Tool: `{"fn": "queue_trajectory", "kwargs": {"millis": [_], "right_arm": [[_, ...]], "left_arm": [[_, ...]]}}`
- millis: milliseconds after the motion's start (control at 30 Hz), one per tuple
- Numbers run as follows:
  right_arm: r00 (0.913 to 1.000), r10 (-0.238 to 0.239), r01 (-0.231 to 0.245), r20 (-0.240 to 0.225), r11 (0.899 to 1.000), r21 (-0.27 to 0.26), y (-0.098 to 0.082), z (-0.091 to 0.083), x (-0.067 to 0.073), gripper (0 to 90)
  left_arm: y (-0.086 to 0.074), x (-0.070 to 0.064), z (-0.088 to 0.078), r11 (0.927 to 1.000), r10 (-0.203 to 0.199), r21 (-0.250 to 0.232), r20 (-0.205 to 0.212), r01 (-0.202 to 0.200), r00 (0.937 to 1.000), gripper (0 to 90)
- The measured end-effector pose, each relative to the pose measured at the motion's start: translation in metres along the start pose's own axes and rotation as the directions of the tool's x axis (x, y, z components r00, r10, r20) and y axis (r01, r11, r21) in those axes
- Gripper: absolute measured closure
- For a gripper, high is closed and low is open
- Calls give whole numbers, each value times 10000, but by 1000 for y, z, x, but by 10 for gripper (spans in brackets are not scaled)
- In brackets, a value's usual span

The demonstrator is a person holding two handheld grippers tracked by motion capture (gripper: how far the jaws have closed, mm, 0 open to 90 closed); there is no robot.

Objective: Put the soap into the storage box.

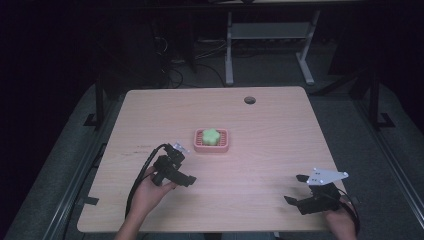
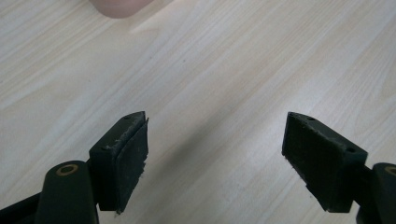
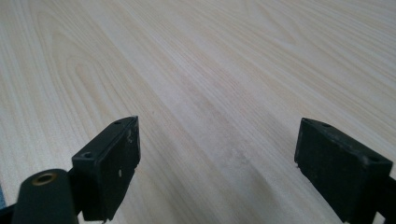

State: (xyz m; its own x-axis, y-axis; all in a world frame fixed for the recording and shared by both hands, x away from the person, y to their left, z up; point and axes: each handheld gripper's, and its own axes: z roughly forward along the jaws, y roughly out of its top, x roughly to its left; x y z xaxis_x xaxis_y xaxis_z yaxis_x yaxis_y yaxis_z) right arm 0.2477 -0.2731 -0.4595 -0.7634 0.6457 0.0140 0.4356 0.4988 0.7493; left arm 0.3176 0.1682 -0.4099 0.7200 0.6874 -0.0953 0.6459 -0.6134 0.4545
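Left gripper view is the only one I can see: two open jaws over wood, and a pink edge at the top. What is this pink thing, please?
Observer: It is a pink soap dish lying near the middle of the table, seen in the high view.
Operator: Is something inside it?
Observer: Yes, a green flower-shaped soap lies in the dish.
Operator: Where is the other gripper?
Observer: The right gripper is near the table's front right corner, far from the dish, with its jaws open and nothing between them.
Operator: And is my gripper touching the dish?
Observer: No. The left gripper is just to the dish's front left, with bare wood between them.
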Motion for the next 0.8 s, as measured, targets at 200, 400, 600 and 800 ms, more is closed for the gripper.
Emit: {"fn": "queue_trajectory", "kwargs": {"millis": [200, 400, 600, 800], "right_arm": [[10000, 21, -21, 8, 10000, 9, 0, 0, 0, 138], [10000, 24, -24, 42, 10000, 34, -1, 0, 0, 138], [10000, 51, -51, 51, 10000, 35, -1, 0, -1, 138], [10000, -1, 1, 20, 10000, 19, 0, 0, 0, 138]], "left_arm": [[-12, -3, -1, 9998, -96, -159, -16, 95, 10000, 228], [-29, -4, 2, 9999, -130, -113, 5, 130, 9999, 228], [-48, -2, 3, 9991, -377, -176, 40, 378, 9993, 228], [-63, -4, 0, 9942, -708, -810, 18, 707, 9975, 228]]}}
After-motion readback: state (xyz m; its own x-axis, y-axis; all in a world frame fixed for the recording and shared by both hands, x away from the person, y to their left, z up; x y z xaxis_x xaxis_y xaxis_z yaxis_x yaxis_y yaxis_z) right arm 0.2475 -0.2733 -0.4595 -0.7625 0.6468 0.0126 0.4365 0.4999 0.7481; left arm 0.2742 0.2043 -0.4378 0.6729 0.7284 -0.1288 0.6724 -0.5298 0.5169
